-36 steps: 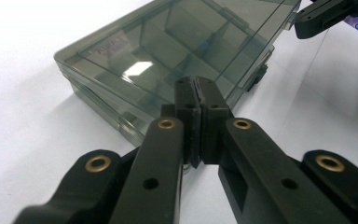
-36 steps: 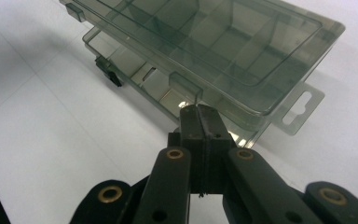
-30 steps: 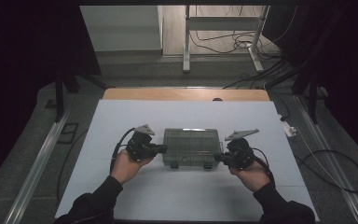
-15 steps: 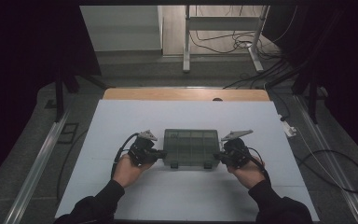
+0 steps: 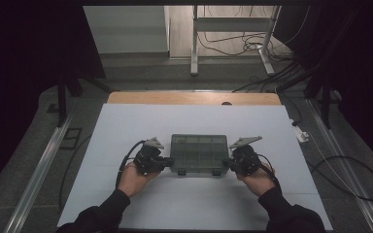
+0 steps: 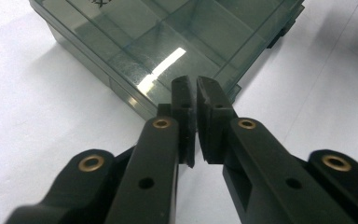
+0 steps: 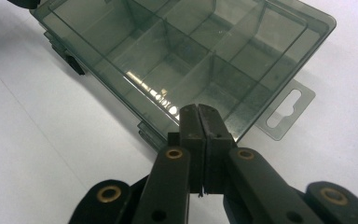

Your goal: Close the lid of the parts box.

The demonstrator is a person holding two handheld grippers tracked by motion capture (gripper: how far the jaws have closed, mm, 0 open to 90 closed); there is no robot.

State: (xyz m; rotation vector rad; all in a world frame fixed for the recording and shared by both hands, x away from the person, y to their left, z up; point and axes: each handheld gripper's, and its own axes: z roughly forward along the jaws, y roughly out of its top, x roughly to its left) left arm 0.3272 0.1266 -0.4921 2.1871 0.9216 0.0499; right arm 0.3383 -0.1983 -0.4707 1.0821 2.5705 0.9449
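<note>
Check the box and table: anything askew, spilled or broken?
Nothing stands out. The smoky clear compartment box lies flat and square on the white table, lid closed, no cracks or spills visible. Left gripper and right gripper sit shut at its ends.

It looks like a lab: a white-covered table (image 5: 194, 121) between metal rails (image 5: 36, 170), with loose cables (image 5: 349, 170) on the floor.

Organizer box (image 6: 168, 42) cut off by the top edge in the left gripper view; its far-left corner is cropped in the right gripper view. Compartment contents can't be told through the tinted lid. Latches too small in the high view.
</note>
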